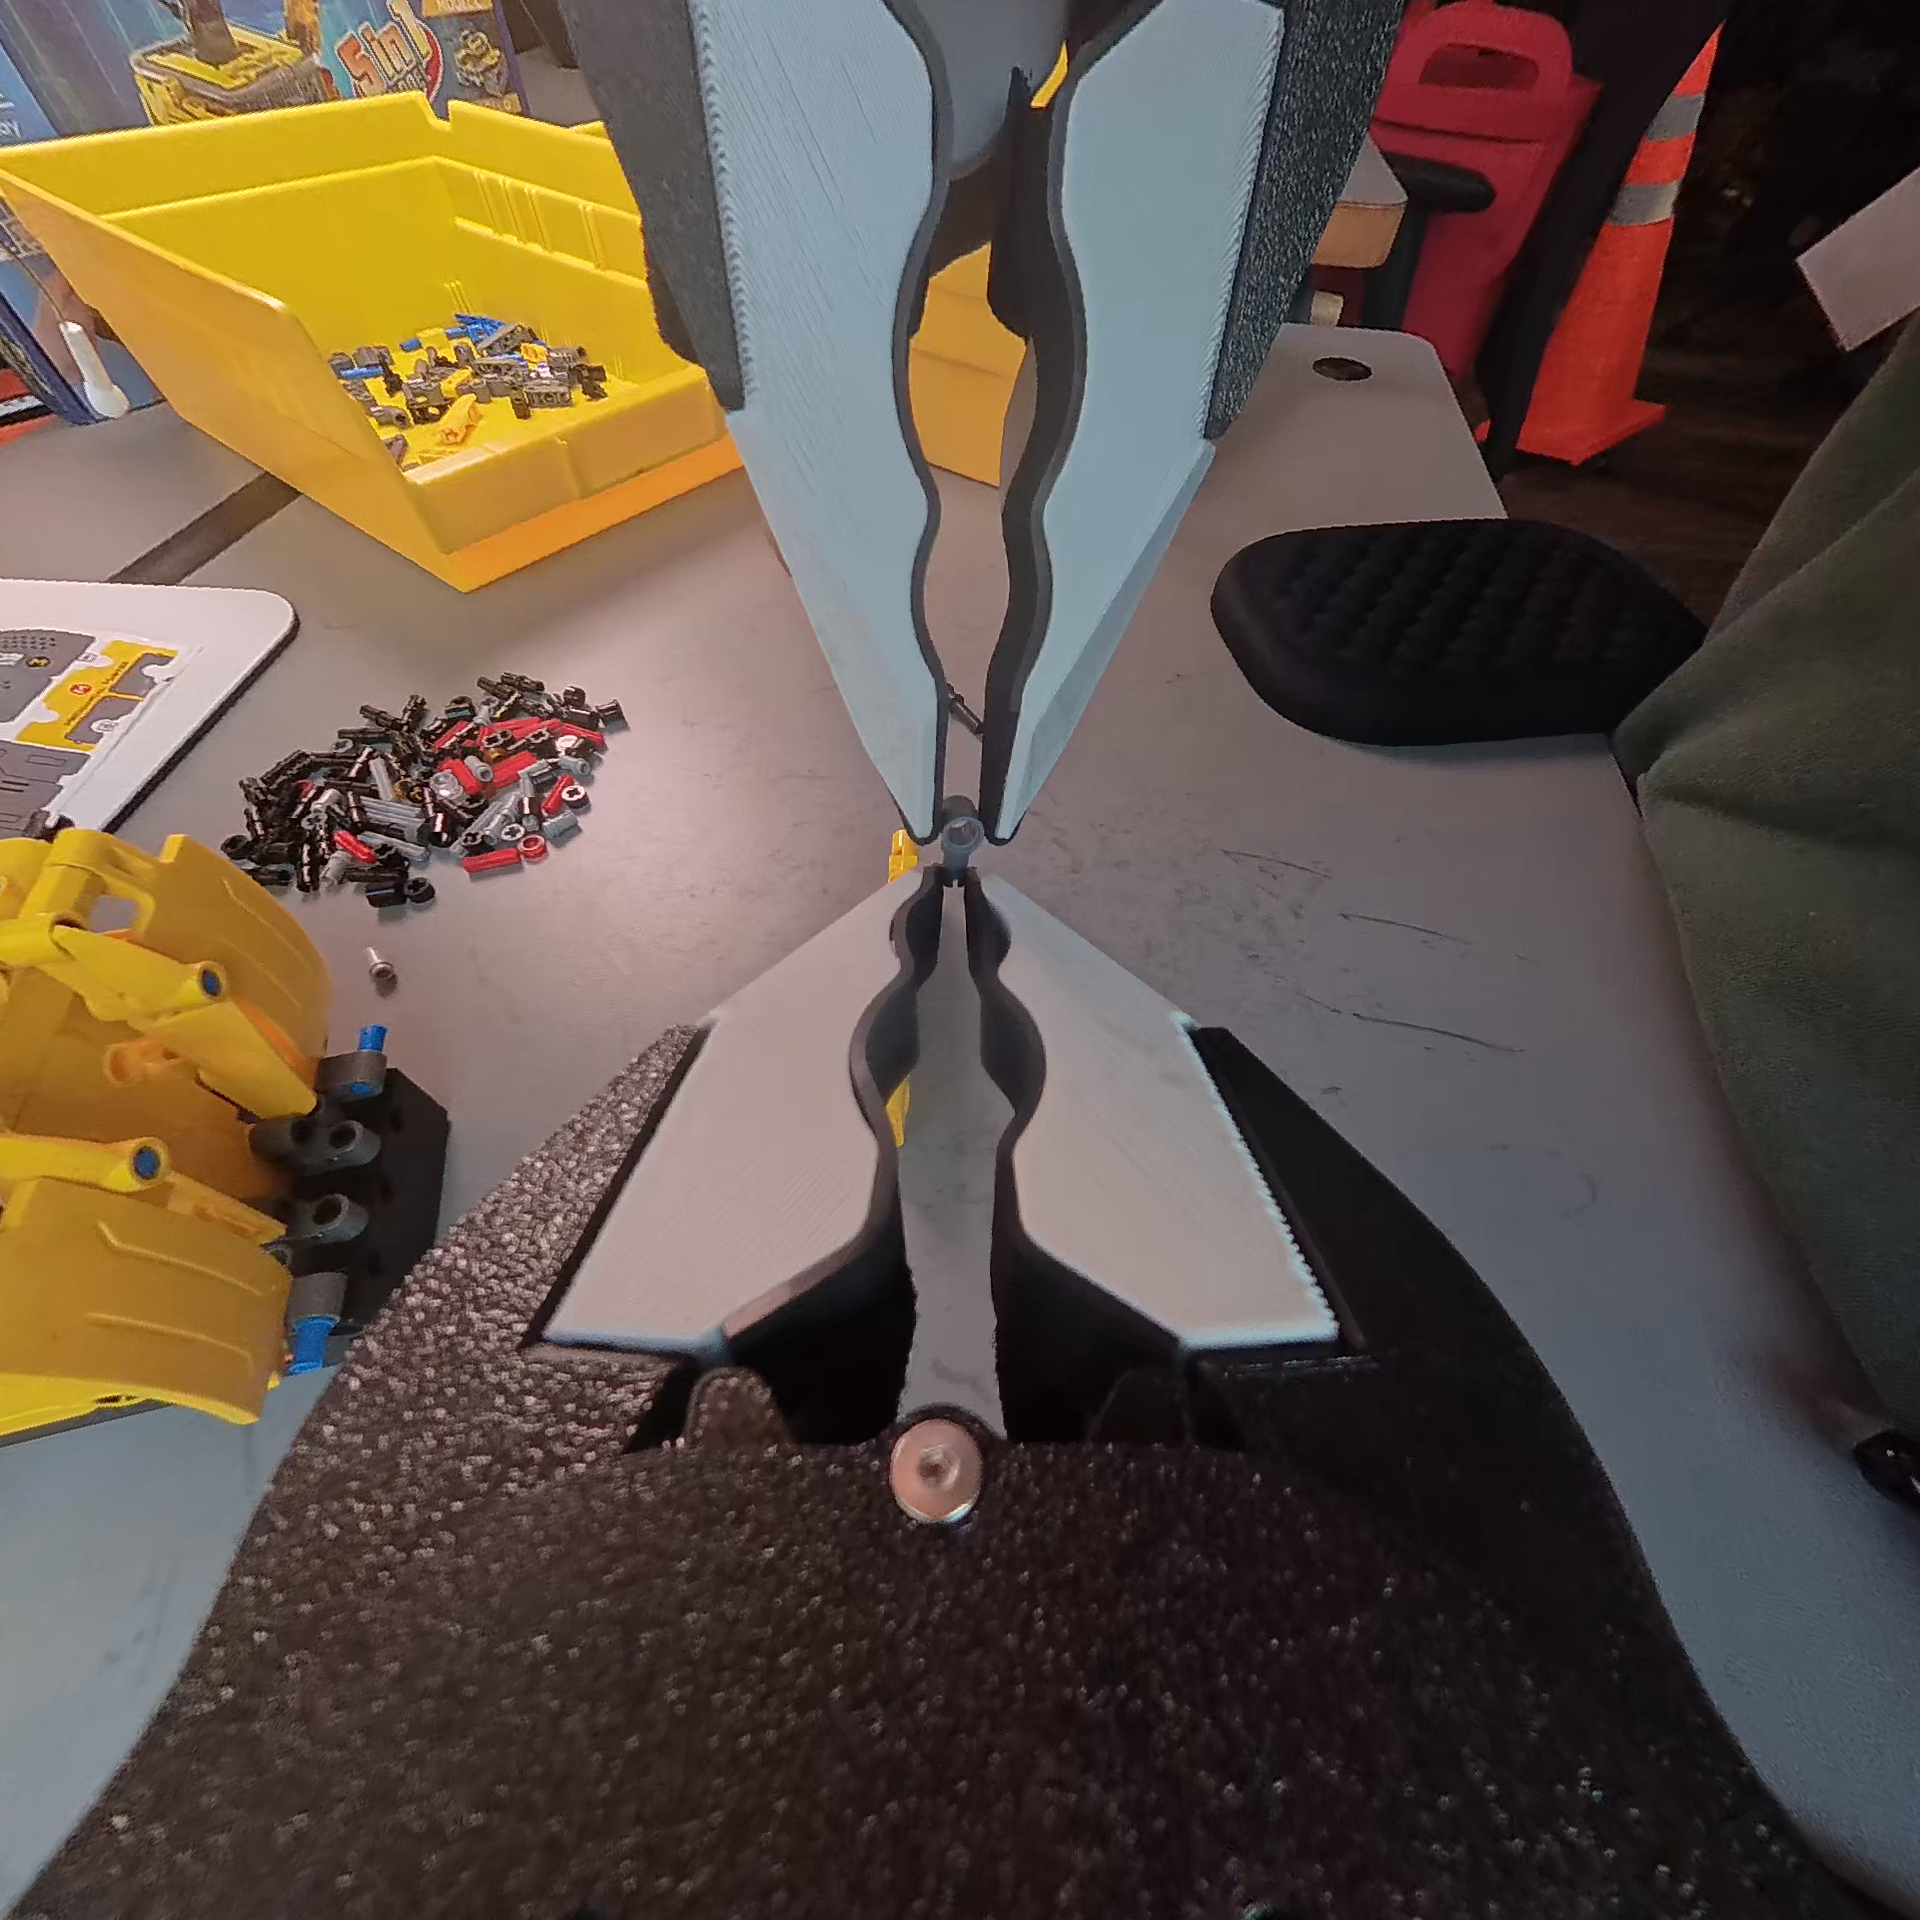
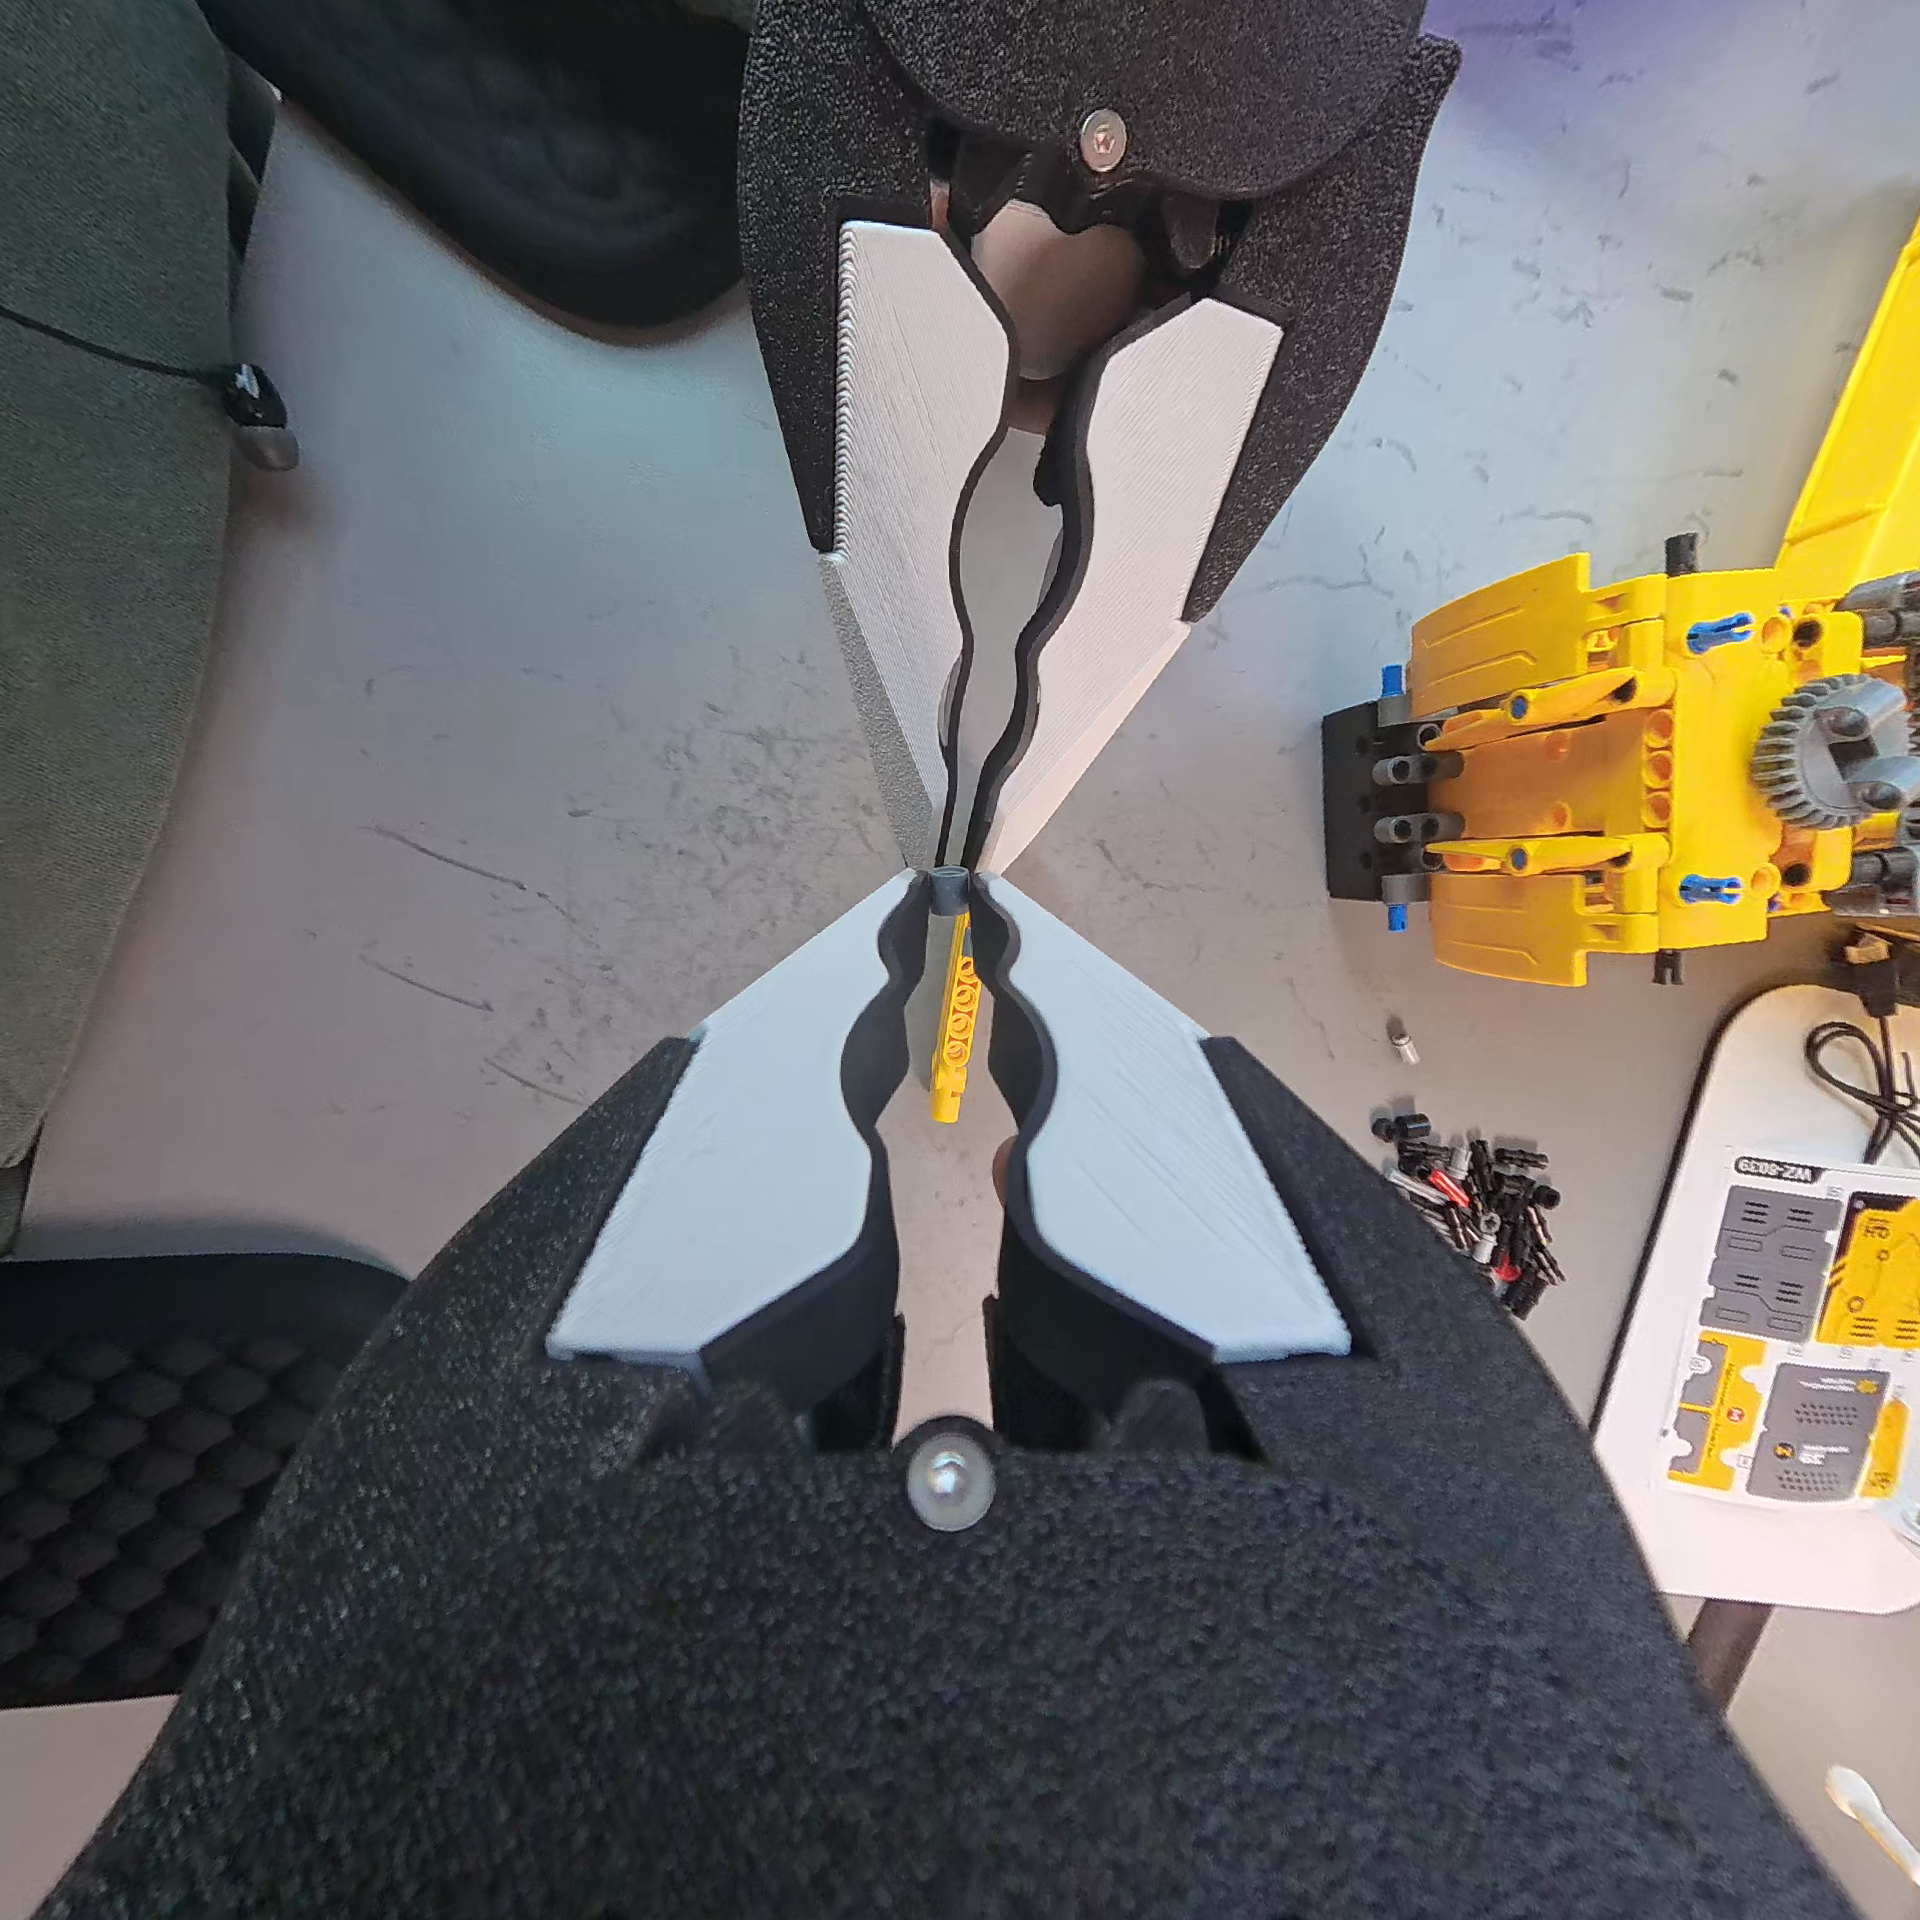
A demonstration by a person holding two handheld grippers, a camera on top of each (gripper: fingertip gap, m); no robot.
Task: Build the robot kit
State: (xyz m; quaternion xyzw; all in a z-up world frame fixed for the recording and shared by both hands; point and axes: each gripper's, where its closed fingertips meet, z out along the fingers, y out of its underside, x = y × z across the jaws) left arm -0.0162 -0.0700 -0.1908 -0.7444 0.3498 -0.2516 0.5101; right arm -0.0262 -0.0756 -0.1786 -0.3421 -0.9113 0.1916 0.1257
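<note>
The grey table [image 1: 1195, 935] runs out of frame on every side, its scuffed top partly covered by both tools. A yellow bin [image 1: 312, 343], cut off at the left edge, holds small dark and blue parts too tiny to sort out. The yellow brick model [image 2: 1621, 779] shows only in part in both views. A loose pile of pins [image 1: 436, 790] lies beside a white sheet [image 1: 94, 696] with printed panels.

The two grippers meet tip to tip over the table. The left gripper [image 1: 948, 883] has its jaws nearly pressed together, and a yellow beam [image 2: 956, 1013] shows between them, though exactly where they grip it is hidden. The right gripper [image 2: 951, 883] pinches a small grey round connector [image 1: 958, 831] at its very tips. Whether connector and beam are already joined cannot be told.
</note>
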